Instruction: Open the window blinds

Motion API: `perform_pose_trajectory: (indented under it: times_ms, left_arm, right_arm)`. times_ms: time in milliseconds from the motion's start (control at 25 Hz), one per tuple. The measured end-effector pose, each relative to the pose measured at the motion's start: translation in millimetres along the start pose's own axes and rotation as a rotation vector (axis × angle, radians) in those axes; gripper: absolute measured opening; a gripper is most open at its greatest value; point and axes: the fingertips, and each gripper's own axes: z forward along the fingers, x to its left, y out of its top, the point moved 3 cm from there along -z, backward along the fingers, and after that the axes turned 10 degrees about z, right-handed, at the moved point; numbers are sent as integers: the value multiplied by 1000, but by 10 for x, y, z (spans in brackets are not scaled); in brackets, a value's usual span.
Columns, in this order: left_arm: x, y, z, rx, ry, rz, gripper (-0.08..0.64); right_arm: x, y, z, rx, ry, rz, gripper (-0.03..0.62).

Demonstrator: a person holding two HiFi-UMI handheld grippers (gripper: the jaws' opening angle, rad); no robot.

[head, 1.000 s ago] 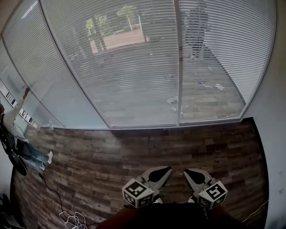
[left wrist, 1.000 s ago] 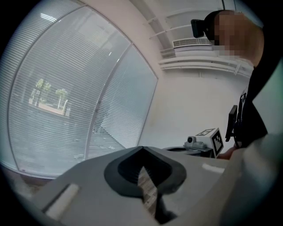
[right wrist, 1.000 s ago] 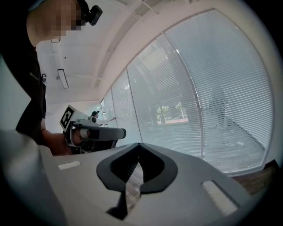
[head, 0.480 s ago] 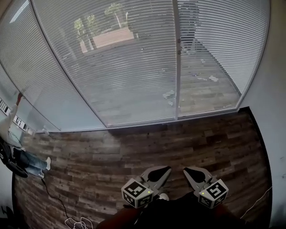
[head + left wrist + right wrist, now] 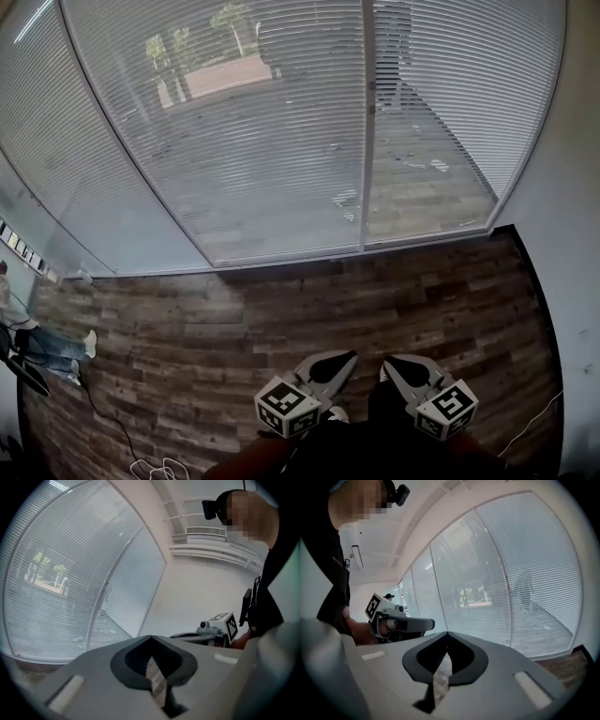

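Left gripper (image 5: 347,357) and right gripper (image 5: 391,363) low at bottom centre of head view, side by side above wood floor (image 5: 234,319), tips toward the window, each clenched tight with nothing between the jaws. Window blinds (image 5: 253,141) down over the whole glass ahead, well apart from both grippers, slats angled enough for trees and pavement outside to show through. Vertical frame bar (image 5: 364,141) right of centre, white wall (image 5: 574,234) at right, loose cable (image 5: 108,412) on floor at bottom left.
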Motion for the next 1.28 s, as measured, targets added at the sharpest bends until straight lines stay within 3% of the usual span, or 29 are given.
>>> perform_pose_trajectory:
  times_ms: [320, 920, 1160, 1280]
  left_arm:
    - [287, -116, 325, 42, 48, -35, 0]
    - [969, 605, 1673, 1, 119, 29, 0]
    - [994, 505, 2100, 8, 135, -35, 0]
    - [1056, 486, 2336, 22, 158, -24, 0]
  right_arm:
    - [-500, 177, 303, 5, 42, 13, 26]
    - [-1809, 1155, 643, -73, 111, -20, 26]
    - [-2245, 1218, 571, -62, 154, -8, 26]
    - [-2532, 1207, 588, -52, 159, 14, 26]
